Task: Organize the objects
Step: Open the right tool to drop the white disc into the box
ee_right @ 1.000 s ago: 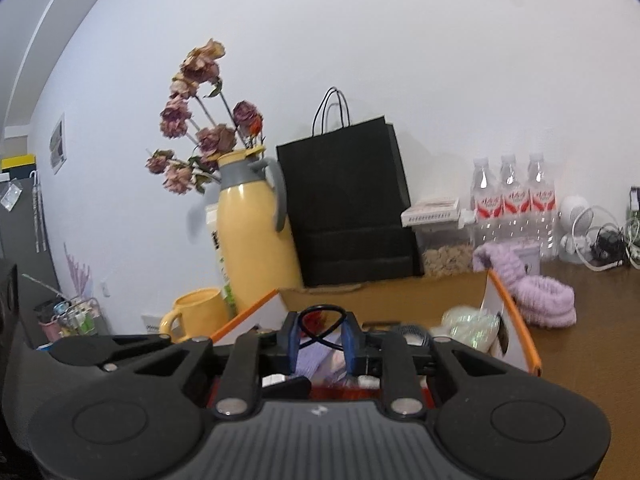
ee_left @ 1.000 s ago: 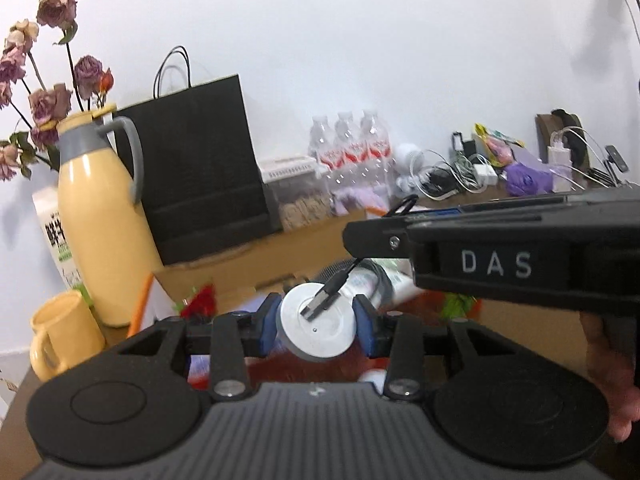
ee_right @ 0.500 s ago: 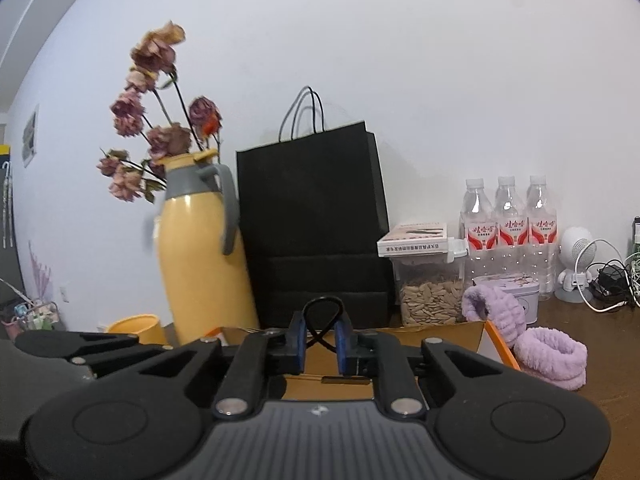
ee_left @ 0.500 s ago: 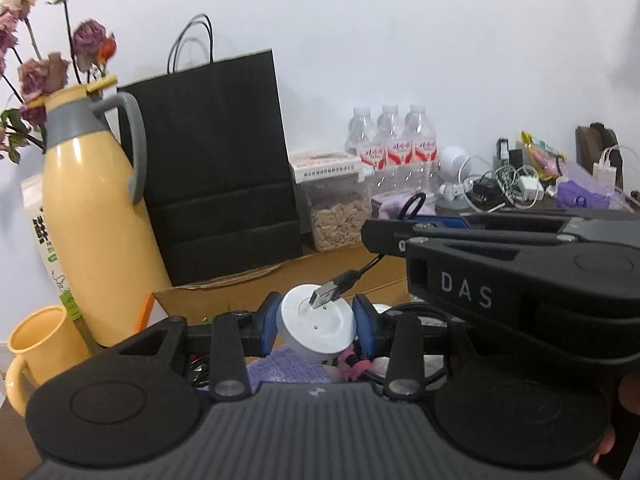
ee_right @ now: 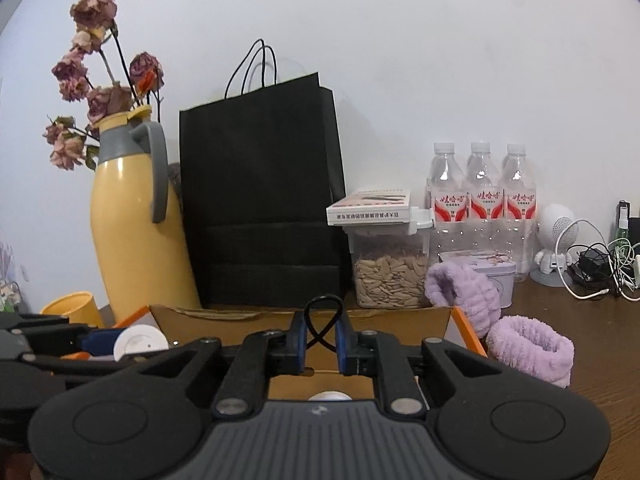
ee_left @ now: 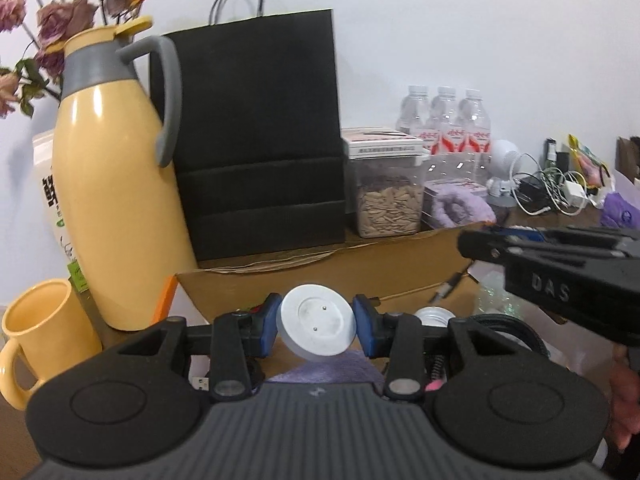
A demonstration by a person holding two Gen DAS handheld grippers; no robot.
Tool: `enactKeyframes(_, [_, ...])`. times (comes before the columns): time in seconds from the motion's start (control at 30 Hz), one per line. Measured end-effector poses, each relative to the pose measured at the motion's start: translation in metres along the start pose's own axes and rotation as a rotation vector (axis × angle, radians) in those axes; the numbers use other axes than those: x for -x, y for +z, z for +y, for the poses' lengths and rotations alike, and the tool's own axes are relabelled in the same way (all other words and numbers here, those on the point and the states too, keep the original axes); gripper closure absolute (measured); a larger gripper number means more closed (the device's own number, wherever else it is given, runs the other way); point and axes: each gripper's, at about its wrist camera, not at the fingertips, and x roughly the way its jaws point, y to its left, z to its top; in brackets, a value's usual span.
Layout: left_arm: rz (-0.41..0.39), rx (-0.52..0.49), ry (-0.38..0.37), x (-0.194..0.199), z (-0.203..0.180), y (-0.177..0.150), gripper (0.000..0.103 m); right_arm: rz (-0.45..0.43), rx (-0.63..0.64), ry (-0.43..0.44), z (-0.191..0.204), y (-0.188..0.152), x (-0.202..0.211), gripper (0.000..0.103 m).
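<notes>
My left gripper (ee_left: pixel 315 334) is shut on a white round disc (ee_left: pixel 316 320), tilted between the blue pads over an open cardboard box (ee_left: pixel 320 276) with orange flaps. To its right, my right gripper (ee_left: pixel 480 246) reaches over the same box, and a USB plug (ee_left: pixel 444 290) dangles below it. In the right wrist view, my right gripper (ee_right: pixel 322 342) is shut on a black cable (ee_right: pixel 320 304) that loops above the pads. There, the left gripper (ee_right: pixel 100 340) and the white disc (ee_right: pixel 140 345) sit low at the left, beside the box (ee_right: pixel 256 322).
Behind the box stand a yellow jug (ee_left: pixel 116 200), a black paper bag (ee_left: pixel 260 140), a clear seed container (ee_left: pixel 388 204) and three water bottles (ee_right: pixel 484 200). A yellow mug (ee_left: pixel 44 332) sits left. Purple fluffy bands (ee_right: pixel 528 348) and tangled chargers (ee_left: pixel 552 196) lie right.
Both grippers have come closer to the box, jug and bag. The USB plug that hung in front of the disc now dangles off to the right. Both grips are unchanged.
</notes>
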Motion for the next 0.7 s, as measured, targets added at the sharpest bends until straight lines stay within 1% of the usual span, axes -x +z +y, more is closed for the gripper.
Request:
enactKeyframes(0.03, [0.003,0.013,0.002,-0.001,0.003,0.0,0.063,0.012,0.009,-0.011,0.001,-0.001,-0.001,0.086])
enactKeyframes(0.07, [0.003,0.026,0.006,-0.001,0.005,0.0,0.059,0.02,0.012,-0.021,0.001,-0.001,-0.001,0.085])
enactKeyframes(0.1, [0.004,0.038,0.013,-0.001,0.007,0.0,0.05,0.03,0.016,-0.029,0.0,-0.001,-0.001,0.084])
enactKeyframes(0.13, [-0.001,0.048,0.021,0.0,0.009,0.0,0.045,0.046,0.022,-0.038,0.0,-0.002,-0.002,0.081])
enactKeyframes(0.2, [-0.015,0.061,0.038,0.002,0.011,0.0,0.016,0.065,0.021,-0.051,-0.001,-0.003,-0.003,0.078])
enactKeyframes(0.23, [-0.022,0.065,0.054,0.004,0.012,0.0,0.01,0.068,0.019,-0.052,-0.001,-0.003,-0.002,0.076])
enactKeyframes(0.27, [-0.033,0.067,0.075,0.006,0.012,0.0,0.0,0.073,0.025,-0.053,-0.001,-0.003,-0.002,0.064])
enactKeyframes(0.3, [-0.04,0.069,0.087,0.007,0.012,0.0,0.0,0.078,0.03,-0.059,-0.001,-0.003,-0.001,0.057])
enactKeyframes(0.37, [-0.043,0.079,0.104,0.01,0.013,0.001,0.0,0.075,0.035,-0.066,0.0,-0.001,0.003,0.025])
enactKeyframes(0.4, [-0.042,0.091,0.107,0.01,0.015,0.001,0.0,0.074,0.04,-0.07,0.0,-0.001,0.005,0.018])
enactKeyframes(0.47, [-0.047,0.121,0.113,0.011,0.018,0.0,0.0,0.078,0.046,-0.085,0.0,-0.001,0.007,0.01])
enactKeyframes(0.53, [-0.046,0.132,0.108,0.012,0.02,0.0,0.0,0.086,0.039,-0.075,-0.002,-0.001,0.008,0.005])
enactKeyframes(0.7, [-0.058,0.138,0.11,0.017,0.02,-0.002,0.0,0.086,0.048,-0.067,-0.001,-0.003,0.012,0.001])
